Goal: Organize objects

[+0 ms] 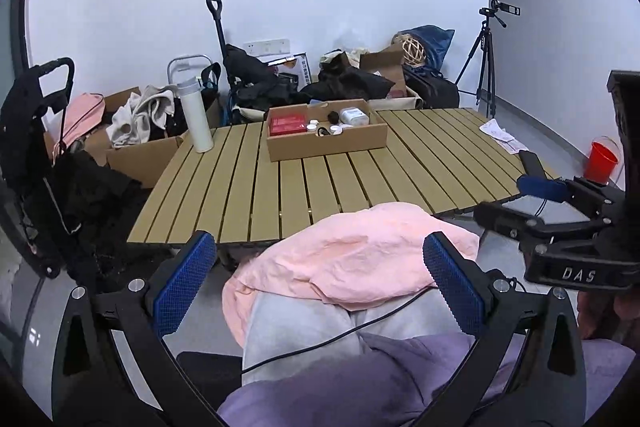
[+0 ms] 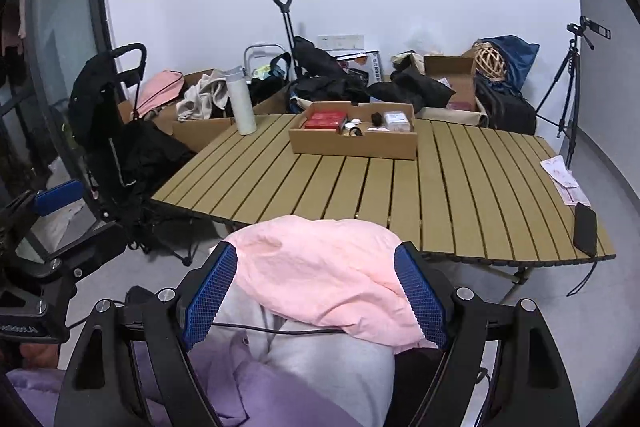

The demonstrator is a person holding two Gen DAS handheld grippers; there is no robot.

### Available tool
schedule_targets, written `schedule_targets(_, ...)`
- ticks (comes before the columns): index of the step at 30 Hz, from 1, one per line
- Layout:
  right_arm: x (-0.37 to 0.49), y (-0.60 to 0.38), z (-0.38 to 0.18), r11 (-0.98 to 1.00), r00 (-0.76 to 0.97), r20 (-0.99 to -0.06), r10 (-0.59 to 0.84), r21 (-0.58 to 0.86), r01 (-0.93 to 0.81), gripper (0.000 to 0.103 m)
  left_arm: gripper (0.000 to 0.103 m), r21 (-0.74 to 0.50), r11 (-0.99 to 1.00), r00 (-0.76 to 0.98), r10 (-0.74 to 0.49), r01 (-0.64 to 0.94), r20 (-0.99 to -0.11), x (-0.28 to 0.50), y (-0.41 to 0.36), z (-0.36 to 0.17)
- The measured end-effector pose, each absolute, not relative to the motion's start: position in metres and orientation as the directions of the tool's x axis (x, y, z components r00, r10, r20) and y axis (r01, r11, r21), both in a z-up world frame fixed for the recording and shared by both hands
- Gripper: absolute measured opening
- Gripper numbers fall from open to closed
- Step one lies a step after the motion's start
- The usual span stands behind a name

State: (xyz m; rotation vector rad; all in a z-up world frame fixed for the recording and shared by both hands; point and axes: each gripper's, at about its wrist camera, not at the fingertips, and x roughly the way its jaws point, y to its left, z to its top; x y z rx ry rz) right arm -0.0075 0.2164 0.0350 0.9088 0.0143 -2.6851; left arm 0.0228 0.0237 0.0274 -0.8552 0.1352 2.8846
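A cardboard tray [image 1: 328,147] [image 2: 352,147] sits on the slatted wooden table [image 1: 312,183] [image 2: 380,183]. It holds a red box [image 1: 287,125] [image 2: 325,119], a white case [image 1: 354,115] [image 2: 397,121] and small round items. A white bottle [image 1: 197,115] [image 2: 242,101] stands at the table's far left. My left gripper [image 1: 320,287] is open and empty, held over a pink cloth [image 1: 352,259] [image 2: 320,267] on the person's lap. My right gripper [image 2: 316,299] is open and empty over the same cloth. The right gripper also shows in the left wrist view [image 1: 560,211], seen side-on.
A black phone [image 2: 585,229] [image 1: 532,163] and papers [image 2: 564,181] [image 1: 502,135] lie at the table's right edge. Boxes of clothes [image 1: 132,131], a black cart [image 1: 36,155], bags and a tripod [image 1: 484,67] stand around the table. A red cup [image 1: 600,161] is on the floor.
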Motion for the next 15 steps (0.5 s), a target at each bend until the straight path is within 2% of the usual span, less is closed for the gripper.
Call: schedule_targets(15, -0.0005, 0.2190, 0.0437, -0.959, -0.775, -0.574, -0.263, 0.072, 0.273, 0.084, 0.103, 0.028, -0.993, -0.830, 0.077, -0.110, -0.552, 0.0217, 0.0197, 0.0300)
